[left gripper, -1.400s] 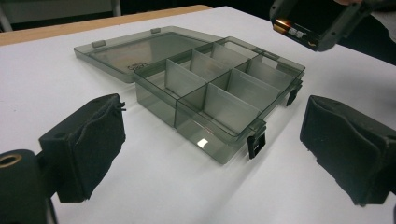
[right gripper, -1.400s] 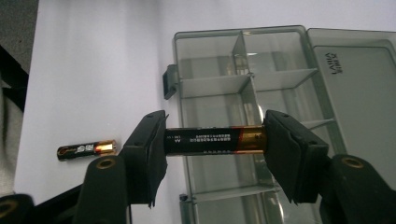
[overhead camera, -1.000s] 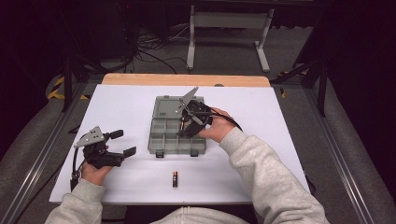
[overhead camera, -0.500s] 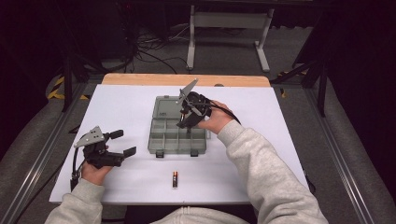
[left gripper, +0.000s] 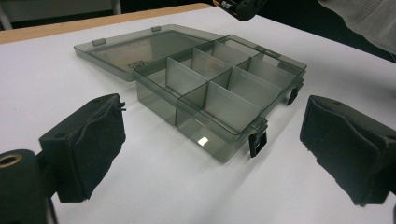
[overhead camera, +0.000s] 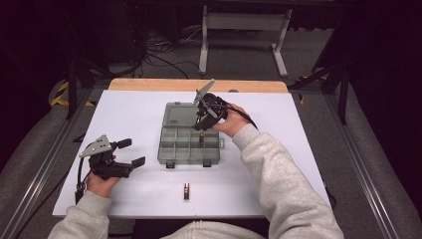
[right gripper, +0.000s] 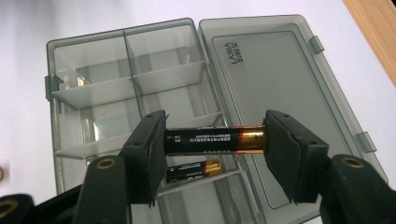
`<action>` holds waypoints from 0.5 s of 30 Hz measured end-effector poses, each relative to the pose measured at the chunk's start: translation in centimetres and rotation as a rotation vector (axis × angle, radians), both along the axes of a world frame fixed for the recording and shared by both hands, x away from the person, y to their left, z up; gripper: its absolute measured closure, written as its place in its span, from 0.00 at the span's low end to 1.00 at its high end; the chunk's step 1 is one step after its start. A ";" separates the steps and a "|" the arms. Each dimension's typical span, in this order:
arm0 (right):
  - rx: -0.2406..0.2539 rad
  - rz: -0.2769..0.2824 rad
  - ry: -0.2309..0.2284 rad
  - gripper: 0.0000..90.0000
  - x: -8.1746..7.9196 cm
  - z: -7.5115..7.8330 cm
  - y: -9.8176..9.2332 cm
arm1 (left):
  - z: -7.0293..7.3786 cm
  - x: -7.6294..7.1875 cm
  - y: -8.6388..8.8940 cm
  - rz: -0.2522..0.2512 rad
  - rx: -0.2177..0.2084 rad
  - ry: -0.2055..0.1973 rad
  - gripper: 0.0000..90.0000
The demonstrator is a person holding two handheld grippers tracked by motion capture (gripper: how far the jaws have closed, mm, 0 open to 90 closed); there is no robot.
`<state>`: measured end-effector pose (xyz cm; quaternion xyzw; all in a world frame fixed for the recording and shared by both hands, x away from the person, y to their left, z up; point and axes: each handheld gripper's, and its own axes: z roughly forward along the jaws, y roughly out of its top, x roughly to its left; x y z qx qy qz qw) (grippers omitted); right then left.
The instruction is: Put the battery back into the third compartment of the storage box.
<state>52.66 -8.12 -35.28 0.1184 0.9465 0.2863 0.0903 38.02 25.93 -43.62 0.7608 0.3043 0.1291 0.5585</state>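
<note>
Right gripper (right gripper: 215,142) is clamped on a battery (right gripper: 215,140), one pad against each end cap. The battery's long axis therefore spans the gap from pad to pad, running left to right across the centre of the right gripper view, gold end toward the right pad.

Directly beneath it lies the open organiser box (right gripper: 93,70). A second battery (right gripper: 194,170) already lies in a compartment just below the held one in the frame, roughly parallel to it. The lid (right gripper: 275,93) lies flat, taking up the right half of that view.

In the high view the right gripper (overhead camera: 205,117) sits at frame centre over the box (overhead camera: 189,144), at the seam between lid and compartments. The held battery hangs above the compartments rather than in one; I cannot tell its clearance above the dividers.

Judgement: the coming move is a lowering into a compartment, and it turns on keeping the battery's long axis in line with the compartment's longer side, so its ends clear the dividers.

Left gripper (overhead camera: 119,154), at lower left of the high view, has its pads (left gripper: 88,144) wide apart with nothing between them, well clear of the box. A third battery (overhead camera: 186,190) lies on the white table (overhead camera: 134,109) at bottom centre, between the two forearms, somewhat nearer the left gripper.
</note>
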 end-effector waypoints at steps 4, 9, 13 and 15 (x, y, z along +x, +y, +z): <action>0.004 -0.003 0.003 0.46 0.4 -0.5 -0.1 | 0.0 0.0 0.0 0.000 -0.005 0.004 0.08; 0.004 -0.002 0.009 0.46 0.6 -1.0 0.1 | 0.0 0.0 0.1 -0.002 -0.004 0.005 0.08; -0.012 0.003 0.020 0.46 0.8 -2.0 0.2 | 0.0 0.0 0.1 -0.001 -0.007 0.005 0.08; -0.015 0.002 0.024 0.46 0.8 -2.3 0.3 | 0.0 0.0 0.1 0.003 -0.008 0.004 0.08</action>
